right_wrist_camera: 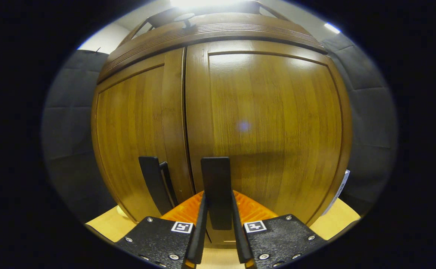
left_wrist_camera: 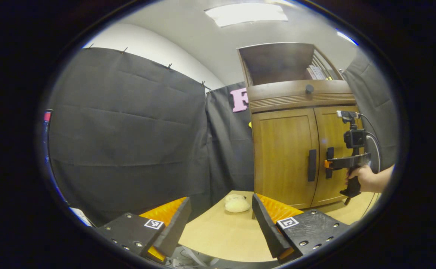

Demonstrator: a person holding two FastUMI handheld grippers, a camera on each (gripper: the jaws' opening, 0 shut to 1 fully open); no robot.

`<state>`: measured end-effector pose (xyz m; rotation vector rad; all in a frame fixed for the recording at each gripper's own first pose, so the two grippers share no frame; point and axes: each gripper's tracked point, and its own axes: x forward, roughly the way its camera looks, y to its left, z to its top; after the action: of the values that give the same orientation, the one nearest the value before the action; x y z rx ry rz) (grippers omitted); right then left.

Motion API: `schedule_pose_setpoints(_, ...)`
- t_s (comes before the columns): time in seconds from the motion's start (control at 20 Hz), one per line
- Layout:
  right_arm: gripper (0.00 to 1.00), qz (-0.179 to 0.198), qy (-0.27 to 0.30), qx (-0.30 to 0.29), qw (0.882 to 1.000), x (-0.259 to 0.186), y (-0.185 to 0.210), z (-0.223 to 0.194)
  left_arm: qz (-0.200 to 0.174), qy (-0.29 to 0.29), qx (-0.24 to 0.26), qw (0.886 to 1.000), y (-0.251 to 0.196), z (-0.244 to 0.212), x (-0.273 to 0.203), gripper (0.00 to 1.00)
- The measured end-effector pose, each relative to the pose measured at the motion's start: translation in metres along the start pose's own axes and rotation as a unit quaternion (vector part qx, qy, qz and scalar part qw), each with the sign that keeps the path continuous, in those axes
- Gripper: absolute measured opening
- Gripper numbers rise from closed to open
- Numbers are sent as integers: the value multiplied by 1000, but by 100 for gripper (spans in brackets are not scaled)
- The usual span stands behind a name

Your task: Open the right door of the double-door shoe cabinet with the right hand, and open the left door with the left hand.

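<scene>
The wooden double-door shoe cabinet (left_wrist_camera: 285, 157) stands on the table, both doors closed. In the right gripper view its right door (right_wrist_camera: 270, 127) is close ahead. The black vertical right door handle (right_wrist_camera: 216, 179) sits between the fingers of my right gripper (right_wrist_camera: 218, 203), which press on both of its sides. The left door handle (right_wrist_camera: 153, 186) is just to its left. In the left gripper view a hand (left_wrist_camera: 365, 178) holds the right gripper (left_wrist_camera: 328, 164) at the right door handle (left_wrist_camera: 330, 155). My left gripper (left_wrist_camera: 219, 224) is open and empty, well short of the left door handle (left_wrist_camera: 312, 165).
A pale rounded object (left_wrist_camera: 236, 204) lies on the wooden table (left_wrist_camera: 218, 239) in front of the cabinet's left corner. Black cloth walls (left_wrist_camera: 128, 134) enclose the booth. An open shelf (left_wrist_camera: 277, 63) with items tops the cabinet.
</scene>
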<state>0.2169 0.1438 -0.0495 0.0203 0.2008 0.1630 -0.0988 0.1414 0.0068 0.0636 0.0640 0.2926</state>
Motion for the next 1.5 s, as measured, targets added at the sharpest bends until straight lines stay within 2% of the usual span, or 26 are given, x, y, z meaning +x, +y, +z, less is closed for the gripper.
schedule_pose_setpoints(0.05,32,1,3,2,1000,-1,0,1,-1,0,-2,1000,-1,1,-1,99)
schedule_pose_setpoints(0.1,29,4,8,7,1000,-1,0,1,-3,0,-4,1000,0,0,0,94)
schedule_pose_setpoints(0.2,25,8,10,9,1000,-6,0,0,-8,-2,-5,1000,-1,3,2,94)
schedule_pose_setpoints(0.25,25,8,9,6,1000,-10,-1,-1,-12,-3,-5,1000,-4,3,3,94)
schedule_pose_setpoints(0.3,25,10,7,4,1000,-16,-1,-2,-17,-5,-5,1000,-5,5,3,99)
schedule_pose_setpoints(0.4,26,14,7,7,1000,-29,0,-3,-28,-9,-4,1000,-12,8,4,99)
schedule_pose_setpoints(0.45,25,16,8,8,1000,-35,0,-1,-35,-11,-4,999,-16,9,5,94)
schedule_pose_setpoints(0.5,25,17,9,8,1000,-40,-1,-1,-41,-13,-5,999,-20,10,4,94)
schedule_pose_setpoints(0.55,24,18,8,8,1000,-47,-3,-2,-50,-13,-8,999,-26,10,7,99)
schedule_pose_setpoints(0.65,21,21,11,5,1000,-56,-4,-4,-65,-8,-15,998,-36,7,10,99)
schedule_pose_setpoints(0.7,19,24,12,3,1000,-62,-5,-5,-72,-7,-17,997,-42,7,10,94)
schedule_pose_setpoints(0.8,17,31,13,3,999,-75,-7,-7,-87,-9,-18,996,-56,7,11,99)
schedule_pose_setpoints(0.85,17,33,15,1,999,-75,-7,-6,-95,-10,-18,995,-62,9,9,99)
schedule_pose_setpoints(0.9,17,34,17,-3,999,-79,-9,-6,-103,-12,-18,994,-69,10,8,94)
schedule_pose_setpoints(1.05,17,31,15,1,999,-109,-21,-10,-124,-15,-22,992,-87,10,6,99)
schedule_pose_setpoints(1.1,17,30,15,1,999,-115,-24,-10,-130,-15,-24,991,-92,11,7,89)
schedule_pose_setpoints(1.15,17,29,15,0,999,-118,-26,-10,-137,-15,-24,990,-97,13,8,94)
schedule_pose_setpoints(1.5,17,22,16,2,1000,-152,-49,-12,-176,-16,-26,984,-133,15,8,94)
